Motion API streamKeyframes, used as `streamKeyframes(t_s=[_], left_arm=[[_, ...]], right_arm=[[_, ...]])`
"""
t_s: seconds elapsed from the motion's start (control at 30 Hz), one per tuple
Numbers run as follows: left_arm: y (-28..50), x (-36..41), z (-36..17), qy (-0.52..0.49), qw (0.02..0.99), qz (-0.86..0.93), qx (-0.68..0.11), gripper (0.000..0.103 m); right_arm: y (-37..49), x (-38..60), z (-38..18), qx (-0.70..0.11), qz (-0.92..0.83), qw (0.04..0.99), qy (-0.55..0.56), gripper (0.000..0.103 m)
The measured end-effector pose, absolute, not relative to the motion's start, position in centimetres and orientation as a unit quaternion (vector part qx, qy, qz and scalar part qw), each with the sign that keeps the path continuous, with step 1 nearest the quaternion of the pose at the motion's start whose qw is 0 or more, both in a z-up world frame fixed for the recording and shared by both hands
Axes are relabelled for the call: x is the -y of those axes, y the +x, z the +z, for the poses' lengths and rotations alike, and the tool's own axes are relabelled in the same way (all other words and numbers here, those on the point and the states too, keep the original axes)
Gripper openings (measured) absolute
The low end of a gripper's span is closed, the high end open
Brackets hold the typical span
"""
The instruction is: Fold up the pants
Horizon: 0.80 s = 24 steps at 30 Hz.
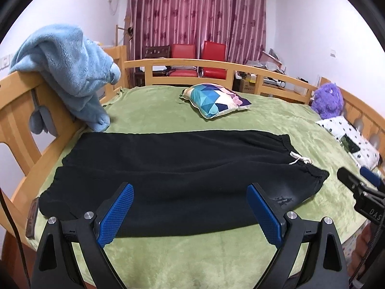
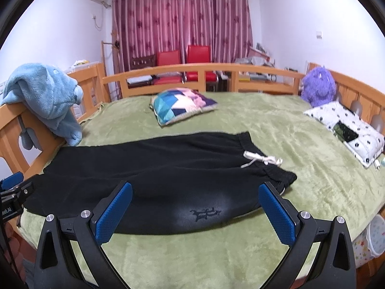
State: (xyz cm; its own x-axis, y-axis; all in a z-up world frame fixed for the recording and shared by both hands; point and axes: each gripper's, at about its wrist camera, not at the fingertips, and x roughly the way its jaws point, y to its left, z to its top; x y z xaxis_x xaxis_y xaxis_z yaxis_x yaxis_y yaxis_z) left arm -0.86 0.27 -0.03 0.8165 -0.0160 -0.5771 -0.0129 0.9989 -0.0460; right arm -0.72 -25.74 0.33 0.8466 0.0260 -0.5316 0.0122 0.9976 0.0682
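Observation:
Black pants (image 1: 168,168) lie flat across the green bedspread (image 1: 168,252), legs to the left, waistband with a white drawstring (image 1: 300,160) to the right. A small dark print shows near the hip (image 2: 204,213). My left gripper (image 1: 191,213) is open, hovering over the near edge of the pants, nothing between its blue pads (image 1: 115,216). My right gripper (image 2: 196,213) is open too, above the hip part of the pants (image 2: 156,168), empty. The right gripper also shows at the right edge of the left wrist view (image 1: 361,187).
A patterned cushion (image 1: 216,98) lies mid-bed beyond the pants. A blue fleece blanket (image 1: 65,72) hangs on the left wooden rail (image 1: 21,125). A purple plush toy (image 1: 327,101) and white spotted pillow (image 1: 349,134) sit at the right. Red chairs (image 1: 199,60) stand behind the footboard.

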Motion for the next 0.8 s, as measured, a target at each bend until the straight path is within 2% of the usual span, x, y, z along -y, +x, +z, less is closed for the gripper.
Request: streamKeyframes(t_s=[0.17,0.47,0.53,0.6,0.7,0.8], left_arm=[[-2.0,-1.4,-1.4,-0.032,0.955,-0.004,-0.296,0.095],[-3.0,-5.6,-6.0,-0.062,0.93,-0.018,-0.361,0.095],[-3.2,-6.8,-7.3,-0.078,0.924,-0.014,-0.373,0.095],[-3.4,-8.5,-9.0,-0.096,0.918,-0.009,-0.384,0.095],[-3.5,-11.5,-11.6,-0.128,0.91,0.016,-0.395,0.093],[-3.0,-14.1,-13.7,-0.166,0.9,0.037,-0.402,0.091]], right_arm=[[-1.6,25.1,-1.2,-0.272,0.036,0.961,0.029,0.103],[-2.2,25.6,-5.7,-0.307,0.029,0.951,0.034,0.102],[-2.5,26.2,-6.9,-0.315,0.023,0.948,0.038,0.1],[-2.6,26.8,-8.0,-0.326,0.022,0.944,0.041,0.091],[-1.8,28.1,-10.0,-0.35,0.027,0.935,0.056,0.084],[-0.2,29.3,-12.3,-0.371,0.028,0.925,0.073,0.081]])
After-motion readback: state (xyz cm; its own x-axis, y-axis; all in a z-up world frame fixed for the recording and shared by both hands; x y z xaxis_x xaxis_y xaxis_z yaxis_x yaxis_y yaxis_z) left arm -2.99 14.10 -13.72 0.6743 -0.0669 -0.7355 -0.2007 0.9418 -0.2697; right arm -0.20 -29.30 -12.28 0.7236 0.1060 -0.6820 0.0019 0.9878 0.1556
